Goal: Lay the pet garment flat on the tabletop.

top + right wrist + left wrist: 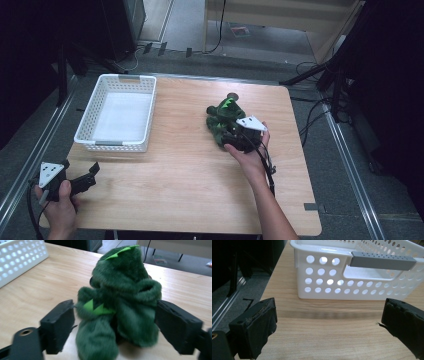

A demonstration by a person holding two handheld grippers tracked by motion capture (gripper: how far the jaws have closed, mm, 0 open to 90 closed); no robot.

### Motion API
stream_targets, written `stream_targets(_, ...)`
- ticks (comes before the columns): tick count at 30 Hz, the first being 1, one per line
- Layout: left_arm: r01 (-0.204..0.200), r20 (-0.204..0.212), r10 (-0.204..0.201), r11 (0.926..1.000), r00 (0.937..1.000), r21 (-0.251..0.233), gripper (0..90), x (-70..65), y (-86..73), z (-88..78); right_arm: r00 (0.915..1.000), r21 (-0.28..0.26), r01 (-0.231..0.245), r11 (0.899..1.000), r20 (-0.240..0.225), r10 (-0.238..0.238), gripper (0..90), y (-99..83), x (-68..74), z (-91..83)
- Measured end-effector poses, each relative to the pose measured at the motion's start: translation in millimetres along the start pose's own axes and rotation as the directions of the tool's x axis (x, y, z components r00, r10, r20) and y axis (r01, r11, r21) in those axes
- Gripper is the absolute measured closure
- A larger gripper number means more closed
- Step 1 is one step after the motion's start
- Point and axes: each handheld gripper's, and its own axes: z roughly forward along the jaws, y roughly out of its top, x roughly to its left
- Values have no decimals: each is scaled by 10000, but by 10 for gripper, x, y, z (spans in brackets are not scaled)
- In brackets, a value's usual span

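Right hand-held gripper [116,322] has its jaws spread wide around the green plush dinosaur [120,297], which sits on the wooden surface [190,170] at about 2 o'clock from centre; the right pad looks to be touching the fur, the left just off it, so no grip yet. Best move, I'd judge: centre on the torso, not a floppy limb, then squeeze fully before lifting. Left hand-held gripper [328,322] waits open and empty at 8 o'clock, just in front of the white basket [120,112].
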Motion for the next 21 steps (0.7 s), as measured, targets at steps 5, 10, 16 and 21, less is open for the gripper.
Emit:
stream_targets(5, -5, 29, 5, 10000, 10000, -13, 7, 3, 0, -1, 9996, 321, -289, 9991, 18, 288, 134, 122, -79, 257)
stream_targets(10, 4, 53, -4, 10000, 10000, -23, 7, 3, 0, -3, 9977, 712, -121, 9974, 677, 73, 133, 163, -97, 462)
stream_targets(16, -14, 53, 14, 10000, 10000, -35, 7, 5, 1, -8, 9954, 1338, 403, 9902, 812, -515, 367, 117, -115, 724)
stream_targets(21, -306, -141, 304, 9994, 9994, -142, 7, -28, 0, -40, 9934, 836, 746, 9937, 803, -814, 763, 105, -105, 657)
